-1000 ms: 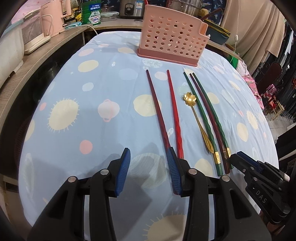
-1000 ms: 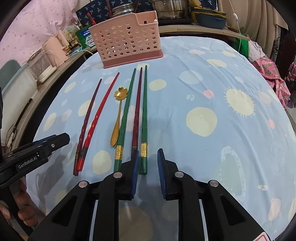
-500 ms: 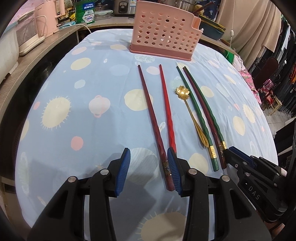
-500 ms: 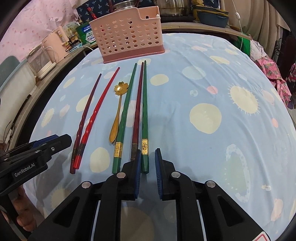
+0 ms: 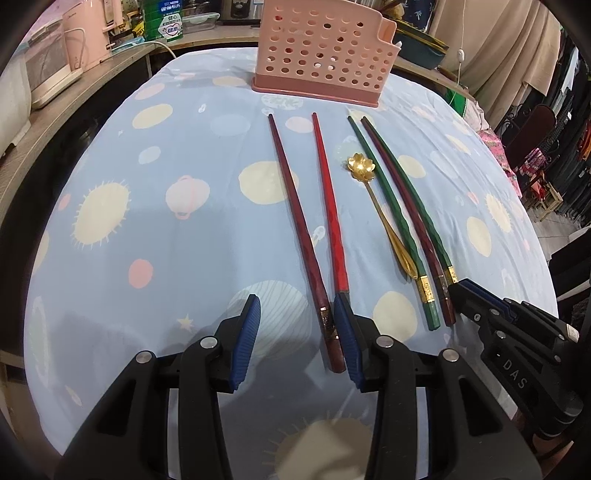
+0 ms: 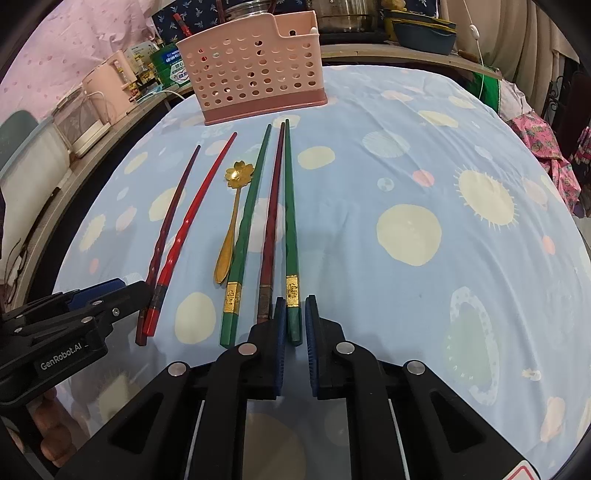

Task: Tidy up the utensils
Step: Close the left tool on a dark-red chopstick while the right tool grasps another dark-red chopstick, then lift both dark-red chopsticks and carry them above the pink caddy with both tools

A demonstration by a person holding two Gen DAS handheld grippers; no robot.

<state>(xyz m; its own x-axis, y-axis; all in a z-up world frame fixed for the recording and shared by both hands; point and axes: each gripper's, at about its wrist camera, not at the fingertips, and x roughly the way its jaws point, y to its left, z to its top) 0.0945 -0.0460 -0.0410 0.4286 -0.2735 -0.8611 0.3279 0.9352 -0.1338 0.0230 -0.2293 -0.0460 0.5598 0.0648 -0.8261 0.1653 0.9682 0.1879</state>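
Observation:
Several chopsticks and a gold flower spoon [image 5: 384, 214] lie side by side on the blue tablecloth before a pink perforated utensil holder [image 5: 325, 59]. My left gripper [image 5: 295, 317] is open; the thick end of the dark red chopstick [image 5: 299, 229] lies between its jaws, against the right one, with the bright red chopstick [image 5: 328, 206] beside it. My right gripper [image 6: 293, 317] is narrowly open around the end of the rightmost green chopstick [image 6: 290, 221], with a gap on each side. A dark red chopstick [image 6: 271, 229], another green one [image 6: 245, 229] and the spoon [image 6: 231, 229] lie left of it.
The pink holder [image 6: 255, 70] stands at the table's far side. A counter on the left holds a pink kettle [image 6: 107, 85], tins and appliances. Pots and bowls [image 6: 421, 29] sit behind the table. Clothing hangs at the right [image 5: 554, 110].
Both grippers have moved forward toward the chopstick ends. The left jaws now straddle the dark red chopstick's end; the right jaws have narrowed around the green chopstick's end.

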